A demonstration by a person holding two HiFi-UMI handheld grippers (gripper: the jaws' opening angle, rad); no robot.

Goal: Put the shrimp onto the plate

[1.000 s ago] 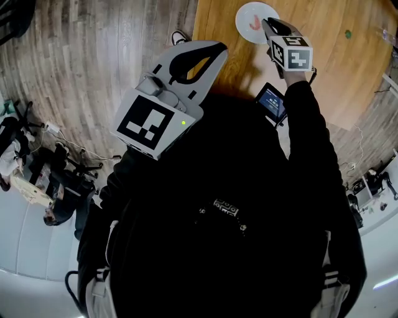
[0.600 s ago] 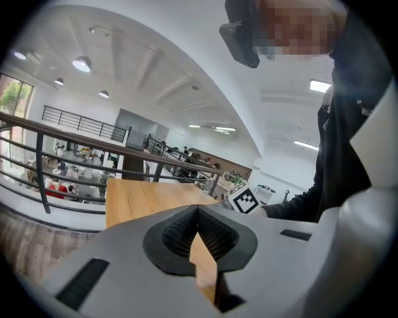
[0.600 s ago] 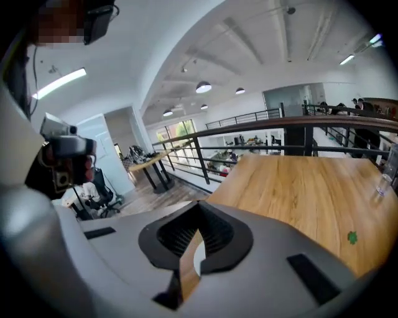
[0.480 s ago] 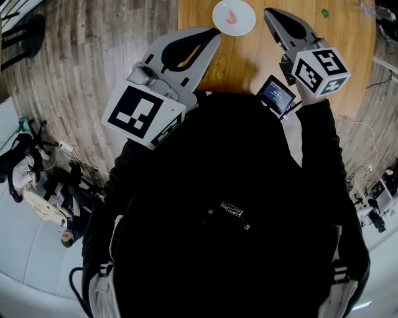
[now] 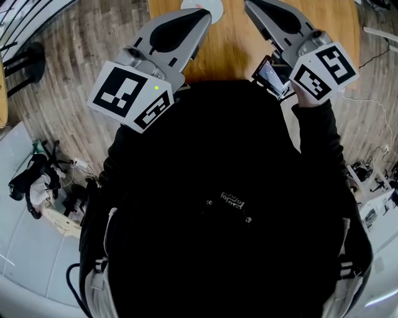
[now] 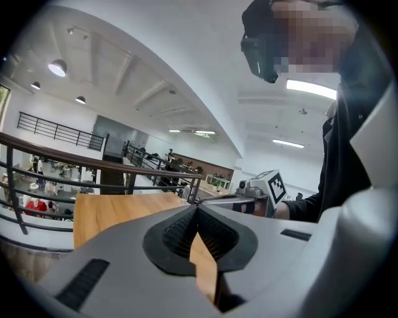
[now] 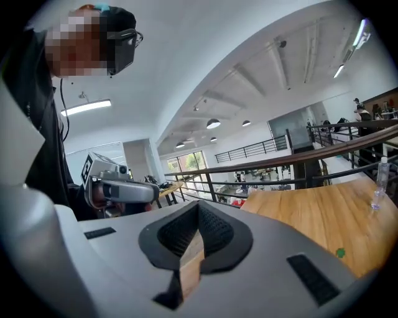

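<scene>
**At the table's near edge.** You stand at a wooden table (image 5: 227,53) with both tools raised toward 12 o'clock. The high white hall around you has a dark railing (image 6: 93,163) and round ceiling lamps (image 6: 58,67).

The left gripper (image 5: 202,15) has its jaws drawn together at the tips with nothing between them; only tabletop shows through the slit lower down. The right gripper (image 5: 252,6) is pinched just as narrow and is equally empty.

A white sliver of the plate (image 5: 214,5) shows at the 12 o'clock edge of the head view, just beside the left gripper's tip. The shrimp cannot be made out in any view. A small lit screen (image 5: 272,76) sits at 1 o'clock, under the right gripper.

Bare tabletop lies between the two grippers. The table's left edge falls at 11 o'clock under the left gripper, and plank floor (image 5: 62,68) runs outside it from 9 to 11 o'clock. Cables and gear (image 5: 43,186) crowd the floor at 8 o'clock.

In the right gripper view the tabletop stretches open toward 3 o'clock. A clear bottle (image 7: 377,186) stands there near the far edge, and a green speck (image 7: 339,252) lies nearer you at 4 o'clock.
</scene>
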